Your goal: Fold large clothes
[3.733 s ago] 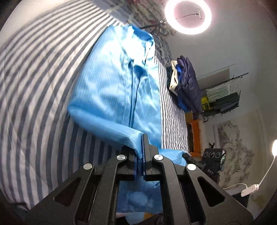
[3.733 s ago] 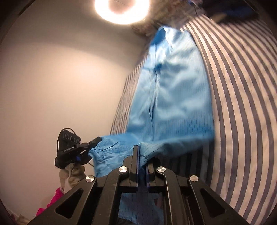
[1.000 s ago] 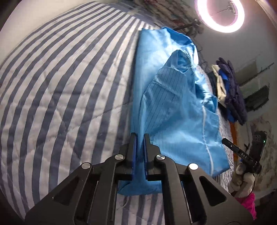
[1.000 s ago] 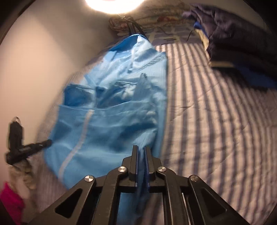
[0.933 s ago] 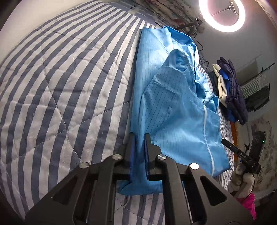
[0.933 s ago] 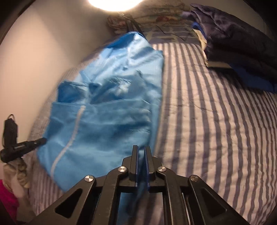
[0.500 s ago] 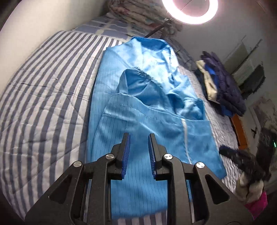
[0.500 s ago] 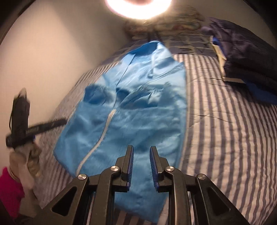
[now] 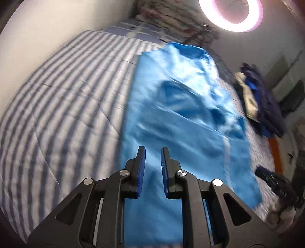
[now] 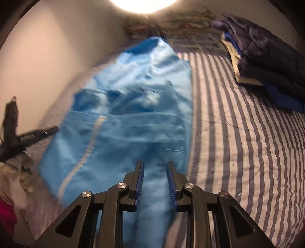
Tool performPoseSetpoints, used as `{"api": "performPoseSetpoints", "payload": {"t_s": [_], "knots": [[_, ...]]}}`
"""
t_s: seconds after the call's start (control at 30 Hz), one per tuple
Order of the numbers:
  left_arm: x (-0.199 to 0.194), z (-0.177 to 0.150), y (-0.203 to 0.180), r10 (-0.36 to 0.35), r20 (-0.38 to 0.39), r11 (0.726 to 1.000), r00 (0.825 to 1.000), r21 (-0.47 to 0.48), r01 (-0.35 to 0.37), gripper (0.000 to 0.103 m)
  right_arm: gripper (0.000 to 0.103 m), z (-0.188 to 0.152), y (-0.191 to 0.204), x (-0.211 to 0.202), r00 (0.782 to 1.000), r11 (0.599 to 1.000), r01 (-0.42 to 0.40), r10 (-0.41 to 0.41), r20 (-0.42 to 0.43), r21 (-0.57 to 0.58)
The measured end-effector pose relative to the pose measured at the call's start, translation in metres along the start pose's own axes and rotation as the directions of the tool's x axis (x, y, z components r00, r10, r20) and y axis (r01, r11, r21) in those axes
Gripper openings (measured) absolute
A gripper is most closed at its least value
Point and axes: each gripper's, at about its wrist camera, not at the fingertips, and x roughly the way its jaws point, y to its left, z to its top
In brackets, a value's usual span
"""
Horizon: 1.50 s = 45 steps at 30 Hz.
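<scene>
1. While the blue garment (image 9: 183,122) lies folded lengthwise on the striped bedspread (image 9: 63,99), both grippers hover above its near end.
2. Left gripper (image 9: 153,152): jaws narrowly parted, just closing a little, nothing pinched; cloth runs from 6 toward 12 o'clock.
3. Right gripper (image 10: 154,166): jaws a bit wider, just opening, empty above the hem.
4. Dark folded clothes (image 10: 266,57) sit at 2 o'clock in the right wrist view, well apart from the garment.
5. A ring light (image 9: 231,15) glows at 1 o'clock.
</scene>
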Motion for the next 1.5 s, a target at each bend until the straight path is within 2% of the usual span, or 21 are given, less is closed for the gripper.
{"api": "performPoseSetpoints", "payload": {"t_s": [0.07, 0.1, 0.13, 0.2, 0.3, 0.4, 0.5, 0.57, 0.7, 0.77, 0.8, 0.87, 0.97, 1.03, 1.13, 1.2, 1.27, 1.47, 1.5], "knots": [[-0.007, -0.017, -0.014, -0.051, -0.027, 0.998, 0.998, 0.029, 0.051, 0.014, 0.029, -0.004, 0.011, -0.013, 0.999, 0.998, -0.048, 0.049, 0.020, -0.027], [-0.010, -0.023, -0.020, -0.054, -0.036, 0.997, 0.998, 0.050, 0.056, 0.014, 0.029, -0.008, 0.020, -0.019, 0.996, 0.995, -0.081, 0.082, 0.021, -0.057], [-0.011, -0.035, -0.029, -0.047, -0.047, 0.994, 0.998, 0.096, 0.051, 0.014, 0.029, -0.010, 0.027, -0.021, 0.995, 0.993, -0.094, 0.096, 0.016, -0.077], [-0.011, -0.051, -0.032, -0.008, -0.055, 0.992, 0.998, 0.123, 0.015, 0.014, 0.029, -0.021, 0.046, -0.020, 0.994, 0.984, -0.110, 0.107, -0.025, -0.143], [-0.002, -0.065, -0.020, 0.065, -0.065, 0.993, 0.996, 0.105, -0.058, 0.013, 0.029, -0.035, 0.058, -0.008, 0.995, 0.974, -0.067, 0.050, -0.083, -0.218], [-0.002, -0.070, -0.014, 0.064, -0.053, 0.993, 0.997, 0.101, -0.058, 0.010, 0.030, -0.047, 0.051, 0.011, 0.990, 0.977, -0.027, -0.003, -0.144, -0.210], [-0.013, -0.067, -0.013, 0.084, -0.070, 0.995, 0.994, 0.068, -0.079, 0.010, 0.030, -0.047, 0.050, 0.011, 0.989, 0.977, 0.007, -0.039, -0.146, -0.211], [-0.032, -0.066, -0.016, 0.100, -0.054, 0.992, 0.994, 0.086, -0.096, 0.010, 0.031, -0.043, 0.051, 0.002, 0.989, 0.981, 0.020, -0.048, -0.140, -0.195], [-0.081, -0.063, -0.023, 0.079, 0.014, 0.991, 0.997, 0.103, -0.081, 0.010, 0.034, -0.037, 0.061, -0.049, 0.997, 0.972, 0.068, -0.077, -0.028, -0.226], [-0.111, -0.060, -0.026, 0.067, 0.053, 0.993, 0.996, 0.089, -0.072, 0.010, 0.051, -0.040, 0.065, -0.080, 0.995, 0.968, 0.094, -0.085, 0.048, -0.234], [-0.126, -0.060, -0.028, 0.071, 0.074, 0.994, 0.995, 0.079, -0.077, 0.011, 0.054, -0.039, 0.068, -0.093, 0.993, 0.968, 0.100, -0.084, 0.078, -0.230], [-0.150, -0.056, -0.031, 0.064, 0.103, 0.996, 0.993, 0.063, -0.071, 0.012, 0.054, -0.039, 0.074, -0.128, 0.987, 0.971, 0.104, -0.074, 0.144, -0.217], [-0.200, -0.049, -0.041, 0.024, 0.178, 0.999, 0.984, 0.030, -0.030, 0.016, 0.054, -0.040, 0.085, -0.171, 0.976, 0.967, 0.140, -0.098, 0.196, -0.214], [-0.231, -0.047, -0.049, -0.007, 0.217, 1.000, 0.976, 0.025, 0.002, 0.024, 0.054, -0.044, 0.088, -0.196, 0.971, 0.962, 0.160, -0.114, 0.209, -0.219], [-0.271, -0.046, -0.070, -0.042, 0.260, 0.998, 0.965, 0.054, 0.029, 0.025, 0.057, -0.047, 0.098, -0.232, 0.964, 0.950, 0.206, -0.156, 0.214, -0.237], [-0.298, -0.048, -0.089, -0.070, 0.284, 0.995, 0.956, 0.092, 0.045, 0.025, 0.065, -0.051, 0.106, -0.259, 0.948, 0.934, 0.265, -0.206, 0.243, -0.240], [-0.318, -0.052, -0.108, -0.089, 0.296, 0.989, 0.951, 0.136, 0.050, 0.025, 0.080, -0.053, 0.109, -0.280, 0.933, 0.930, 0.291, -0.224, 0.280, -0.226], [-0.360, -0.073, -0.157, -0.131, 0.323, 0.966, 0.937, 0.253, 0.048, 0.025, 0.090, -0.061, 0.128, -0.355, 0.885, 0.929, 0.337, -0.257, 0.388, -0.152], [-0.366, -0.076, -0.163, -0.136, 0.327, 0.963, 0.935, 0.267, 0.047, 0.025, 0.092, -0.062, 0.132, -0.368, 0.871, 0.927, 0.349, -0.265, 0.414, -0.139]]}}
